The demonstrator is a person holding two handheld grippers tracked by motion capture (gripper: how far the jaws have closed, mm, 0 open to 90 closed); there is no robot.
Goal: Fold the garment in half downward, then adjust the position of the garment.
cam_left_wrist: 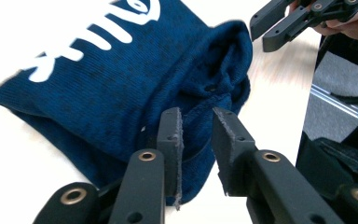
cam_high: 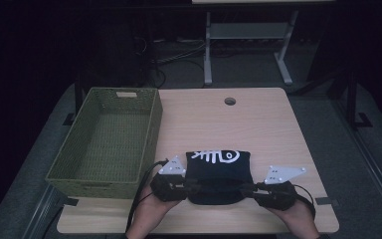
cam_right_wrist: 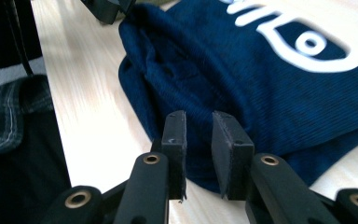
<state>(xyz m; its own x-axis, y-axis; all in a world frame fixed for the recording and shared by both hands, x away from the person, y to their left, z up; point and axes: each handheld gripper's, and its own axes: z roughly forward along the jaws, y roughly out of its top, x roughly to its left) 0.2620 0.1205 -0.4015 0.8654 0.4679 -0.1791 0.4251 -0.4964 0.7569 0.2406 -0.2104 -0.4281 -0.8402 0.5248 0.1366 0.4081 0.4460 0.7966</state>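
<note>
High view: folded navy garment (cam_high: pixel 218 175) lies on the counter (cam_high: pixel 258 124) between both sets of fingers — left gripper (cam_high: pixel 193 188) and right gripper (cam_high: pixel 244 189) flank its near edge, fingers narrowly parted, gripping nothing; green basket (cam_high: pixel 104 142) sits beyond the left fingers.

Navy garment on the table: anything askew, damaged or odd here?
Mostly tidy. The folded navy garment lies flat, but its near edge is bunched and rumpled between the left gripper and right gripper. No damage shows.
</note>
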